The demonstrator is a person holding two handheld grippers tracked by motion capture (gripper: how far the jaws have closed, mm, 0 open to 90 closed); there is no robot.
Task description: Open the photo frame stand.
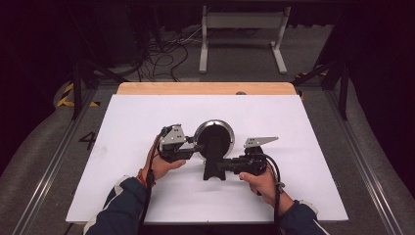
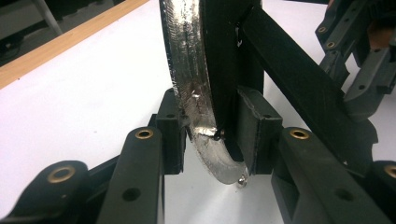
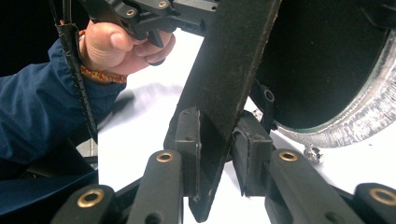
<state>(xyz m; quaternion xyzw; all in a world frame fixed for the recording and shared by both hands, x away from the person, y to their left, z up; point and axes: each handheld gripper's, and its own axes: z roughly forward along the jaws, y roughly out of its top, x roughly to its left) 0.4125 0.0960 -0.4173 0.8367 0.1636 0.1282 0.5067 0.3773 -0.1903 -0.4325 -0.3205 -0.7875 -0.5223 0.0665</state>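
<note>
One round mirror (image 1: 214,136), middle of the white tabletop (image 1: 127,127): black disc with a crinkled, shiny silver rim, standing upright. One flat black stand (image 1: 214,161), matt and strut-shaped, slanting from its back toward me. My two grippers: left gripper (image 1: 195,147) clamped on the mirror's silver rim, pads pressing either face; right gripper (image 1: 222,166) closed on the stand's near end. A small silver bead, possibly a screw, hangs at the rim's bottom.
</note>
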